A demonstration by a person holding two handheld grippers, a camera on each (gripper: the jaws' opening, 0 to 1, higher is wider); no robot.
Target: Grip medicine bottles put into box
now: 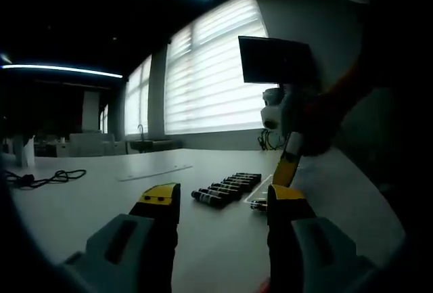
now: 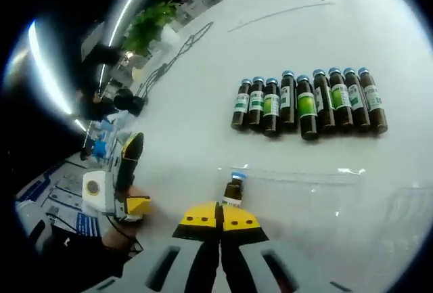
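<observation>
Several brown medicine bottles (image 2: 308, 107) with blue caps and green labels lie side by side in a row (image 1: 226, 188) on the white table (image 2: 203, 137). One more bottle (image 2: 234, 189) lies in the near left corner of a clear box (image 2: 325, 201). It is just past the tips of my right gripper (image 2: 220, 220), a little right of the seam. The right gripper's jaws are together with no gap. In the left gripper view the right gripper (image 1: 284, 168) hangs above that bottle (image 1: 257, 204). My left gripper (image 1: 223, 198) is open and holds nothing, short of the row.
A black cable (image 1: 47, 178) lies on the table's far side (image 2: 183, 46). A potted plant (image 2: 152, 26) stands beyond it. My left gripper (image 2: 128, 168) is held in a hand off the table's left edge. Bright blinds (image 1: 203, 83) fill the wall behind.
</observation>
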